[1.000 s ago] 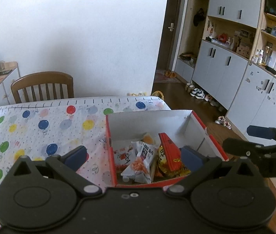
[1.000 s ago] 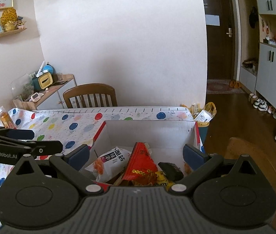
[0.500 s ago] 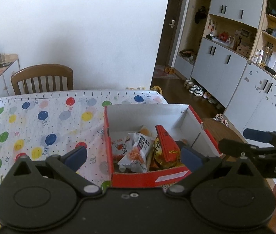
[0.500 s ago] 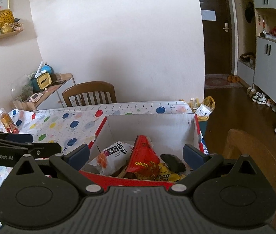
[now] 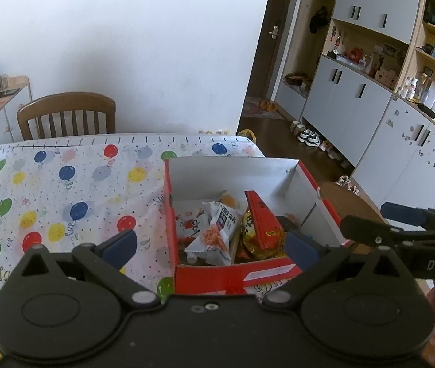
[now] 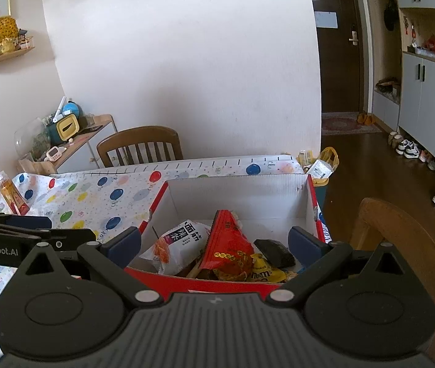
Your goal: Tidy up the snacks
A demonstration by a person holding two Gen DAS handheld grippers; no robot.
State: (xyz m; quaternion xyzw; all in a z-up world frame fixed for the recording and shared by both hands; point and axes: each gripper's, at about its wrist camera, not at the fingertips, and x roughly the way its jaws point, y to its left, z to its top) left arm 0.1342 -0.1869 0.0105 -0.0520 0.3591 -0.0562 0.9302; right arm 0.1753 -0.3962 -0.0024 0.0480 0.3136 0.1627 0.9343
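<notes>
A red cardboard box (image 5: pixel 232 274) with white inside walls stands on the balloon-print tablecloth (image 5: pixel 64 184). It holds several snack packets: a white packet (image 5: pixel 217 233), a red triangular packet (image 5: pixel 263 220) and yellow ones. In the right wrist view the box (image 6: pixel 315 196) shows the white packet (image 6: pixel 180 242), the red packet (image 6: pixel 226 242), a dark packet (image 6: pixel 274 253) and a yellow candy bag (image 6: pixel 266 273). My left gripper (image 5: pixel 209 247) is open and empty, held before the box's near wall. My right gripper (image 6: pixel 214 242) is open and empty, above the box's near edge.
A wooden chair (image 5: pixel 67 115) stands behind the table. A second wooden chair back (image 6: pixel 401 245) is at the box's right. A drink bottle (image 6: pixel 10 191) stands at the table's far left. Grey cabinets (image 5: pixel 355 92) and shoes line the right wall.
Both grippers have drawn back from the box, so its red near wall now shows in both views. Both stay open and empty.
</notes>
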